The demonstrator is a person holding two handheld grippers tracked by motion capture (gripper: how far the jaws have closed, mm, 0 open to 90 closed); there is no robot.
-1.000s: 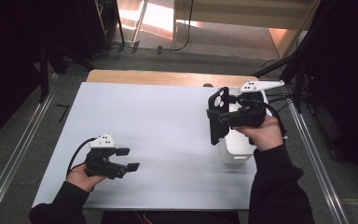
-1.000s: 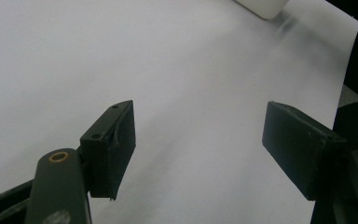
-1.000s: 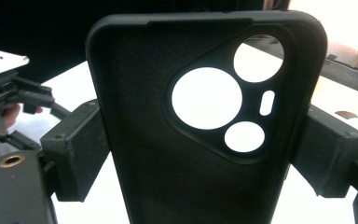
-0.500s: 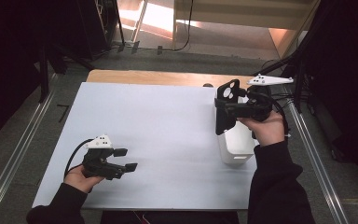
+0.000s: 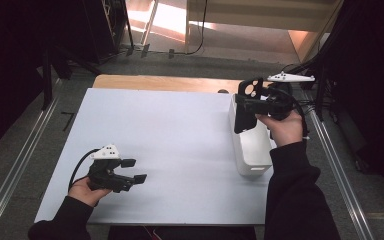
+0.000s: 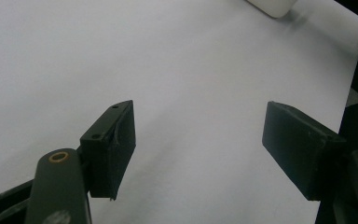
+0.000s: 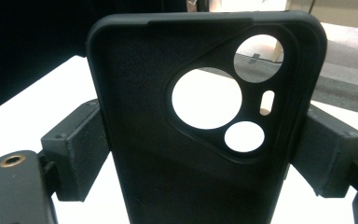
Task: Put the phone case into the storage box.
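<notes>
**Phone case clamped in the right gripper above the white box**

In the high view the right gripper [image 5: 244, 107] sits at the upper right of the frame, held up by the person's right hand [image 5: 282, 125]. Its jaws are closed on a black phone case [image 5: 243, 106], which hangs upright with the round camera cutouts at its top end. The right gripper view shows the same grip from close in: the phone case [image 7: 191, 140] stands in the middle of the frame, hollow side toward the camera, and the two black pads [image 7: 77, 149] press against its long edges from left and right. Through the cutouts the pale table surface shows.

Just below and behind the case in the high view lies a long white box [image 5: 252, 150], set along the right edge of the white table [image 5: 170, 135]. Whether the case touches the box cannot be told.

The left gripper [image 5: 132, 171] is at the lower left of the high view, low over the table in the person's left hand [image 5: 87, 190], well apart from the case. In the left gripper view its jaws stand wide apart with nothing between them, bare table beneath, and a corner of the white box [image 6: 272, 5] at the top edge.
</notes>
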